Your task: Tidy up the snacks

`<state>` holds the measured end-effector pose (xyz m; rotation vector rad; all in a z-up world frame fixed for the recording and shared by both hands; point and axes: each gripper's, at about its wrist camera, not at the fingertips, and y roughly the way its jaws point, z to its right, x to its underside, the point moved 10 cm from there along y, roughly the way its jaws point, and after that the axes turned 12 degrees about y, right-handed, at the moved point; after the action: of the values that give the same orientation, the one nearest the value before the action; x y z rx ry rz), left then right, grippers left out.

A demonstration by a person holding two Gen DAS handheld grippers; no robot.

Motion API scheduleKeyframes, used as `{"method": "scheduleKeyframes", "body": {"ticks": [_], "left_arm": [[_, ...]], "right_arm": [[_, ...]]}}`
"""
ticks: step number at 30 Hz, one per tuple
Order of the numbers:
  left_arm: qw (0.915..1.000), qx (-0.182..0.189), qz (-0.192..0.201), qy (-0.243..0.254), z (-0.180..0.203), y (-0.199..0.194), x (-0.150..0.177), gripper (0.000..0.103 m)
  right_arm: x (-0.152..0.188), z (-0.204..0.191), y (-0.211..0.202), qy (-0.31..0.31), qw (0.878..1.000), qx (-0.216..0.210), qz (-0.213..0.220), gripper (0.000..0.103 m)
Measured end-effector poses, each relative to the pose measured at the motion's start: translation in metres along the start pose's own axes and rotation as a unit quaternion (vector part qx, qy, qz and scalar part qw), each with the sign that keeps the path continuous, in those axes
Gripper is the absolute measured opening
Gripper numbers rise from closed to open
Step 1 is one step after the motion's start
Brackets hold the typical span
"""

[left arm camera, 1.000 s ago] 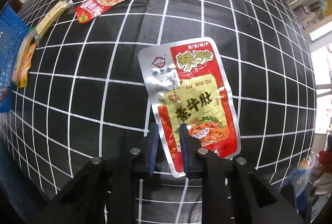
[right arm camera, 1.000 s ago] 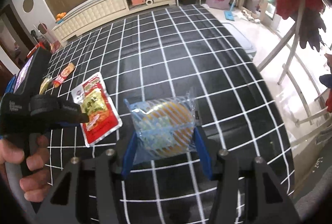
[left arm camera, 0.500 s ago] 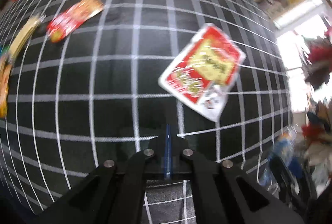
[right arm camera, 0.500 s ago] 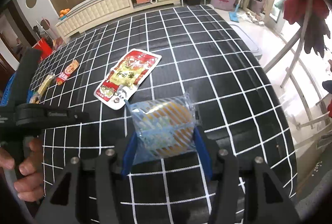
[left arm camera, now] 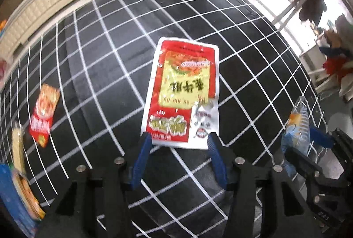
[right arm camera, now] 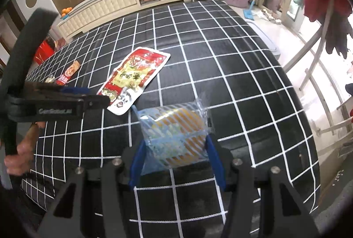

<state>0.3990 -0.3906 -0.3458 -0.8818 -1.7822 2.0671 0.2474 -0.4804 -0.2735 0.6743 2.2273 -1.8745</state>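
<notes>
A red and yellow snack packet (left arm camera: pixel 183 92) lies flat on the black grid-patterned table (left arm camera: pixel 110 66), printed side up. My left gripper (left arm camera: pixel 179 145) is open, its blue fingers either side of the packet's near edge, not gripping it. The packet also shows in the right wrist view (right arm camera: pixel 134 75), with the left gripper (right arm camera: pixel 88 94) beside its left end. My right gripper (right arm camera: pixel 176 149) is shut on a clear blue-striped bag of orange snack (right arm camera: pixel 176 132), held just above the table. That bag shows at the right of the left wrist view (left arm camera: pixel 296 127).
A small red snack packet (left arm camera: pixel 44 112) and a pale stick-shaped snack (left arm camera: pixel 17 149) lie at the table's left. A blue basket (left arm camera: pixel 13 198) with packets sits at the lower left edge. A white cabinet (right arm camera: pixel 106 6) stands beyond the table; a drying rack (right arm camera: pixel 320 44) stands right.
The left gripper let go of the red and yellow packet, which now lies turned around on the table. The left gripper went from shut to open behind it. The right gripper keeps its bag.
</notes>
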Motion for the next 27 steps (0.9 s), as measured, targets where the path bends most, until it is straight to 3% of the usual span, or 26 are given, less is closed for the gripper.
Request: {"method": "scheduleKeyframes", "body": {"ticks": [8,20,22,27], "left_arm": [[0.9961,0.029,-0.03,0.078,0.028,0.024,-0.041,0.05],[0.994,0.016,-0.053,0.094,0.027,0.047,-0.083,0.053],[0.9909,0.021,-0.088,0.1,0.029,0.057,-0.077,0.059],[0.9857,0.02,-0.102,0.133,0.05,0.072,-0.085,0.076]], "right_arm": [[-0.006,0.008,0.006,0.023,1.0,-0.001,-0.003,0.058],[-0.017,0.007,0.012,0.04,0.999,-0.01,-0.001,0.058],[-0.017,0.007,0.012,0.043,0.999,-0.013,-0.002,0.058],[-0.016,0.005,0.012,0.042,0.999,-0.016,-0.003,0.058]]}}
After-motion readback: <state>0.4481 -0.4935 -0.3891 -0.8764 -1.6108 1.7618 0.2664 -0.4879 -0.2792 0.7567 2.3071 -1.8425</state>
